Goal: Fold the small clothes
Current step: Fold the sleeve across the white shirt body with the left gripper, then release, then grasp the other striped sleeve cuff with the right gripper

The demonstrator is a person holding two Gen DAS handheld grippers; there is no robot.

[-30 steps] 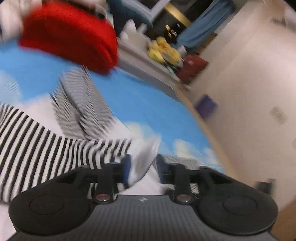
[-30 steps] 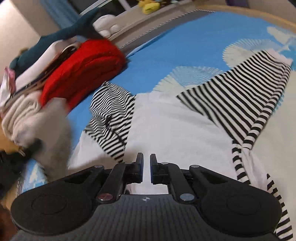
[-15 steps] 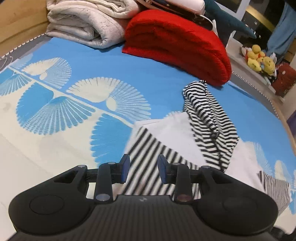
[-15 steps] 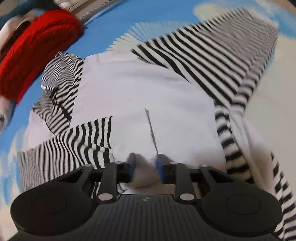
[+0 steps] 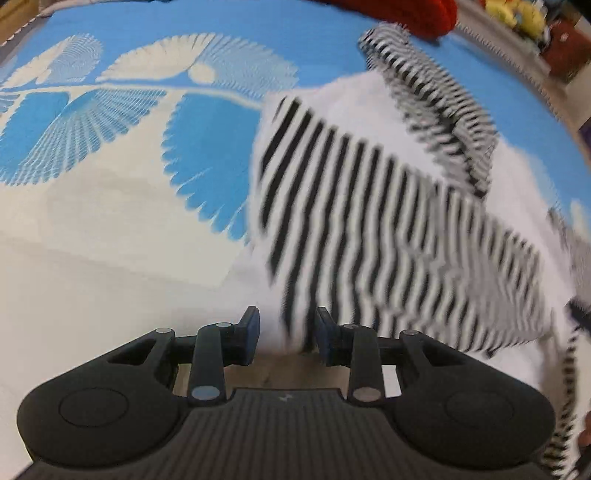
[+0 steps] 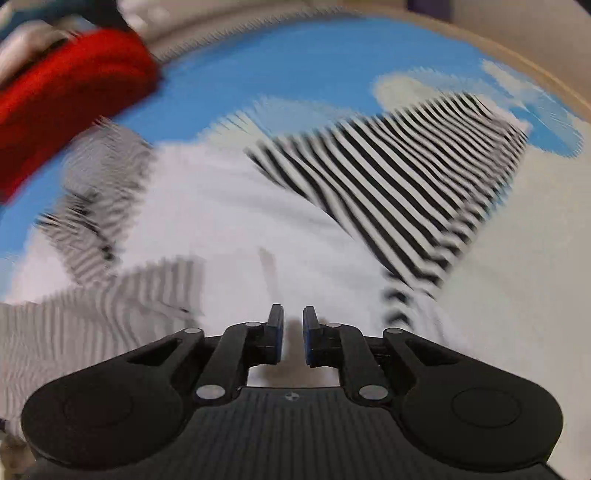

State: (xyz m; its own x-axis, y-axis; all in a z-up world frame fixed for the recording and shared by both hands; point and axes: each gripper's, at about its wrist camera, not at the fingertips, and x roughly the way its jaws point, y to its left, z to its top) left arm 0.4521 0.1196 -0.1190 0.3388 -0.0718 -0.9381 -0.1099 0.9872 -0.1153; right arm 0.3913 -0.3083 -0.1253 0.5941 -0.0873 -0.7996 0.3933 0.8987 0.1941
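Observation:
A small white top with black-and-white striped sleeves point(image 5: 369, 206) lies on a blue and cream patterned bed cover point(image 5: 110, 184). One striped sleeve is folded across the white body. My left gripper point(image 5: 286, 334) is open, its fingers on either side of the garment's near left edge. In the right wrist view the same top point(image 6: 229, 221) lies spread, its other striped sleeve point(image 6: 399, 177) stretched to the right. My right gripper point(image 6: 293, 338) stands just above the white hem, its jaws a narrow gap apart with white cloth behind them; the view is blurred.
A red folded blanket point(image 6: 62, 107) lies at the far side of the bed, its edge also in the left wrist view point(image 5: 406, 14). Yellow soft toys point(image 5: 513, 14) sit beyond it. The bed's wooden edge point(image 6: 535, 62) runs along the right.
The left gripper let go of the sleeve end, swung to the garment's left side, and came down to its near edge. The right gripper opened slightly then narrowed again over the hem.

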